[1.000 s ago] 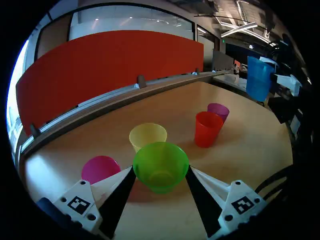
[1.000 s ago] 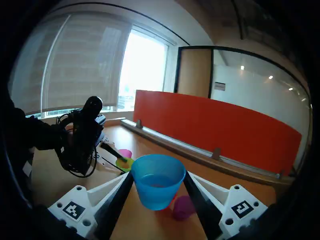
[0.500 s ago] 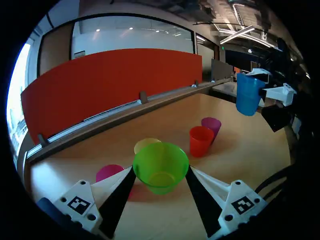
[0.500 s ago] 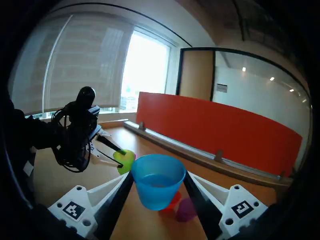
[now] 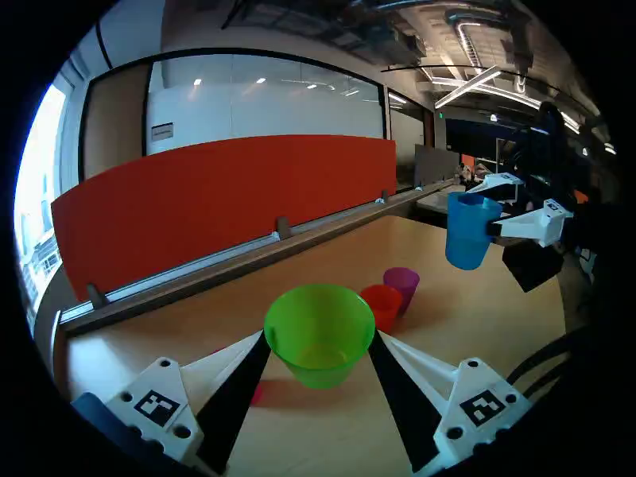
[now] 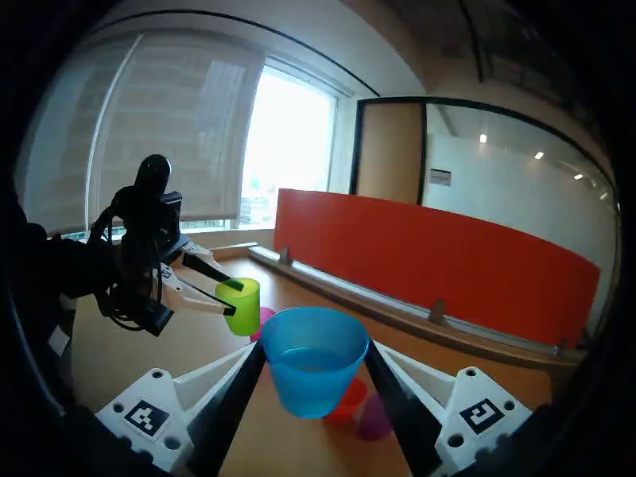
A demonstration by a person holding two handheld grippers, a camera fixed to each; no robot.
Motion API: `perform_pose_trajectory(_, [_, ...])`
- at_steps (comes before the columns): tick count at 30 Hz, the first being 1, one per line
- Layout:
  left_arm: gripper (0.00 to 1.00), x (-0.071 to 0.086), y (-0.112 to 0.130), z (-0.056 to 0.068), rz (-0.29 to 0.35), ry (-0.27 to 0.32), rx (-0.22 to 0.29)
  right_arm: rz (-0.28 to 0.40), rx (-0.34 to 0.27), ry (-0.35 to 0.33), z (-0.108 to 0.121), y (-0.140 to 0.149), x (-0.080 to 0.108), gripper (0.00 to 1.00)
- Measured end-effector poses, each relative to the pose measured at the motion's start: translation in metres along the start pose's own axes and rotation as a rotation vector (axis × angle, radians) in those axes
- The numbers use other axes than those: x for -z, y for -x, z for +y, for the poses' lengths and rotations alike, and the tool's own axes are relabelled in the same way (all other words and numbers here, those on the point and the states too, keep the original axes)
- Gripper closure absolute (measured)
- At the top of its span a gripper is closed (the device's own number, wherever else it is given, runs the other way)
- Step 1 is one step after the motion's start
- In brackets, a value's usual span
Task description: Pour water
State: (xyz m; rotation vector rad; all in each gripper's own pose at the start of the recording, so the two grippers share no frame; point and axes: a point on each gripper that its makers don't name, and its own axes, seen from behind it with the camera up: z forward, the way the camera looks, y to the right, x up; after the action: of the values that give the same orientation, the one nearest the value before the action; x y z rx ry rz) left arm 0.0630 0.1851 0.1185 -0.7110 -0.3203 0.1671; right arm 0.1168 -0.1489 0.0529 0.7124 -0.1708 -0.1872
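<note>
L gripper [image 5: 319,343] was clamped on green cup [image 5: 319,326], held up off table [image 5: 199,318]. R gripper [image 6: 315,354] gripped blue cup [image 6: 315,385] w/ water inside. Red cup [image 5: 383,302] & purple cup [image 5: 401,282] stood side by side on table.

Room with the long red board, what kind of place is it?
Most likely an office or meeting room. A long wooden table has a red divider panel along its far edge, a glass wall stands behind it, and a big window has blinds.
</note>
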Motion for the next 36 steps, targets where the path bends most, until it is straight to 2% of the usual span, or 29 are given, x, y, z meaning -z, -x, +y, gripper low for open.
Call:
perform_pose_trajectory(12, [0.14,0.025,-0.039,0.004,0.082,-0.003,0.002,0.017,-0.005,-0.005,-0.004,-0.012,0.002,0.08])
perform_pose_trajectory(17, [0.14,0.033,-0.048,0.009,0.105,0.007,0.018,0.017,-0.006,-0.01,-0.008,-0.013,0.003,0.09])
perform_pose_trajectory(25, [0.13,0.045,-0.061,0.012,0.138,-0.001,0.011,0.021,-0.007,-0.015,-0.011,-0.015,0.004,0.09])
perform_pose_trajectory(36, [0.13,0.063,-0.081,0.028,0.183,0.033,0.018,0.027,-0.01,-0.026,-0.019,-0.021,0.002,0.09])
